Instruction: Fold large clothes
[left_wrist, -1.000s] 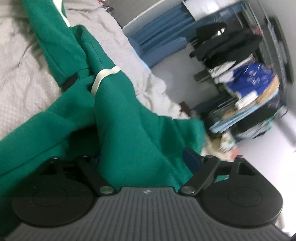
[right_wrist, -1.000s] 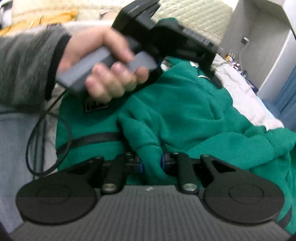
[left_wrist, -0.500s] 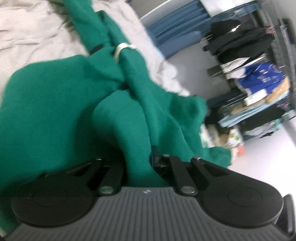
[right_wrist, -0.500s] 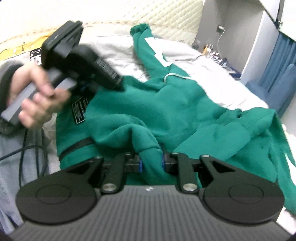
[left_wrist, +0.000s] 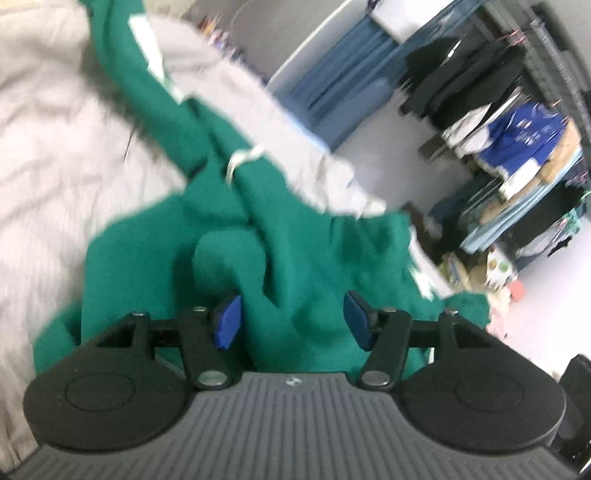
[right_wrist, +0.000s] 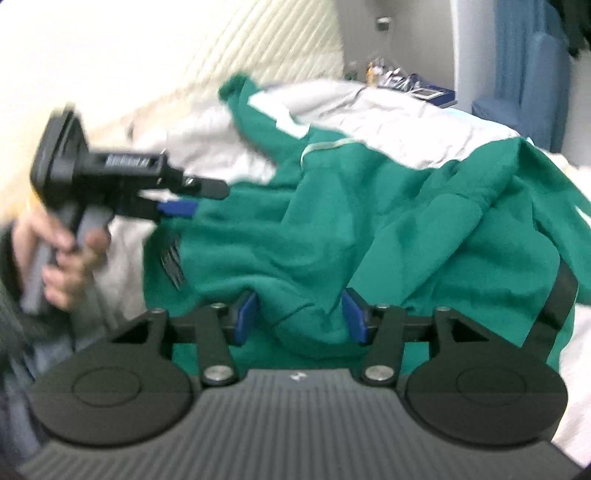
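Where the green garment (left_wrist: 306, 258) lies bunched on the pale grey bedsheet (left_wrist: 48, 155), it serves as the landmark for everything listed here.

Garment: green fleece-like cloth, heaped in loose folds, one long part running away from the heap toward the cream quilted headboard (right_wrist: 155, 62). A white band (left_wrist: 243, 162) crosses it partway along that part. A black strap (right_wrist: 557, 299) hangs at its right edge in the right wrist view. A dark patch (right_wrist: 171, 258) sits on its left edge; it may be a label, but blur leaves any writing unreadable.

Left gripper (left_wrist: 291, 321): blue-padded fingers spread wide, a fold of the garment lying loose between them, neither pad pressing it. In the right wrist view the same tool (right_wrist: 192, 199) hangs at the garment's left edge, held by the person's hand (right_wrist: 62, 254). A strip of print on its black body is too smeared to read.

Right gripper (right_wrist: 299, 317): fingers likewise spread, a rounded hump of green cloth between them, not pinched.

Beyond the garment, away from the bed: blue curtain (left_wrist: 332, 77); a rack of hanging clothes (left_wrist: 517, 110), including a blue shirt (left_wrist: 524, 136) with white markings that cannot be made out.
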